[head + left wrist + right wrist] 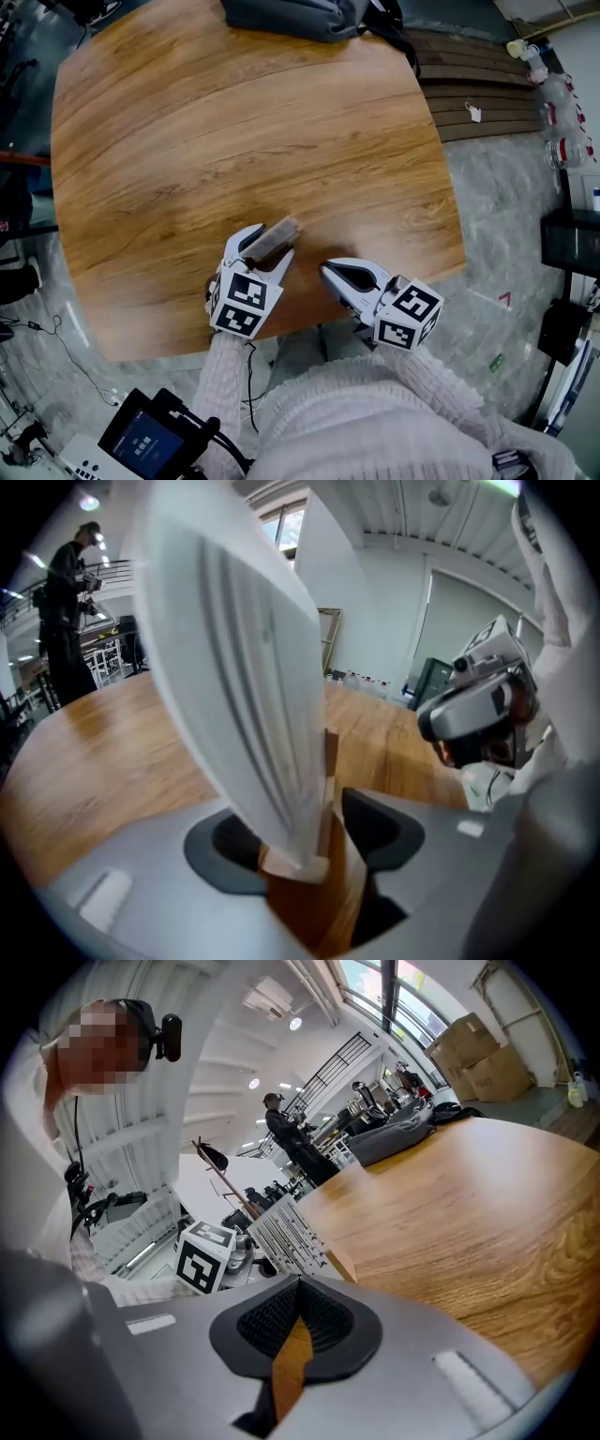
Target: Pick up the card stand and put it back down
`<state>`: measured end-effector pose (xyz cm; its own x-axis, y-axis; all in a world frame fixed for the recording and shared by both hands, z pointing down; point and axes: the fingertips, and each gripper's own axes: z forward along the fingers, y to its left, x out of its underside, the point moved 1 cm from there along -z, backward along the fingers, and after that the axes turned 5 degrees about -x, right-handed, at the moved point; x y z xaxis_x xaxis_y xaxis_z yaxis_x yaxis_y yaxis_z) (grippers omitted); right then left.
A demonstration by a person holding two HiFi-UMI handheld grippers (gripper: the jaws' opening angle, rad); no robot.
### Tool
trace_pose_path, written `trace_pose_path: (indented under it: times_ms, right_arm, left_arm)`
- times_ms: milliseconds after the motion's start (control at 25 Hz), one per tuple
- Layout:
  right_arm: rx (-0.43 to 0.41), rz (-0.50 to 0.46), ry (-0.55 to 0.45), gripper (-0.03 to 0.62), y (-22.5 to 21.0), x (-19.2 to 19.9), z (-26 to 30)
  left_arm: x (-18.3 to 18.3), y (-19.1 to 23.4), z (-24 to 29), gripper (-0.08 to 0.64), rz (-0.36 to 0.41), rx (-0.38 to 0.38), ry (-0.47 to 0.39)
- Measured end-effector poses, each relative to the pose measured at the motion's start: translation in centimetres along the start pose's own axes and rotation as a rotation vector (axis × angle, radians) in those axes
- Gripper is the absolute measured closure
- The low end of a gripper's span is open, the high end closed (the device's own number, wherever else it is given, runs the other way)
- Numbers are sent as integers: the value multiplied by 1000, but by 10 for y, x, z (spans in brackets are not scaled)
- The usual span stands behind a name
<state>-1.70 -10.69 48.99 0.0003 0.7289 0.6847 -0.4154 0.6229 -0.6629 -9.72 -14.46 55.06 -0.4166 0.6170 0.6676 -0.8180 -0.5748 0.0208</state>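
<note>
Left gripper view: white card (234,667) stands in the card stand (292,867).

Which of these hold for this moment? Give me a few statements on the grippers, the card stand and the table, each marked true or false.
1. The wooden-based card stand with its white card sits between the left gripper's jaws. True.
2. Those jaws are pressed together. False: they stand apart, one on either side of the stand's base.
3. The right gripper is shut with nothing in it. True.
4. A dark grey bag lies at the brown wooden table's far edge. True.
5. The right gripper touches the card stand. False: bare table shows between them.
</note>
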Motion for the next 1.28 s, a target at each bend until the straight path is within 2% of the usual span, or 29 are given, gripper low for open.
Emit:
trace_pose_path:
  times_ms: [200, 480, 800, 1120, 1280]
  right_arm:
    - [-3, 2, 2, 595, -2, 3, -1]
    - [13, 5, 5, 597, -5, 5, -6]
    - [17, 8, -8, 597, -8, 6, -9]
    - [20, 0, -6, 597, -8, 5, -7]
    - [24, 0, -4, 597, -9, 4, -8]
  left_arm:
    - [0, 0, 9, 313, 40, -22, 9]
    - [4, -1, 14, 311, 55, -41, -6]
    - [3, 0, 14, 314, 59, -42, -15]
    - [2, 1, 15, 347, 72, -37, -23]
    - [0, 3, 14, 357, 48, -34, -39]
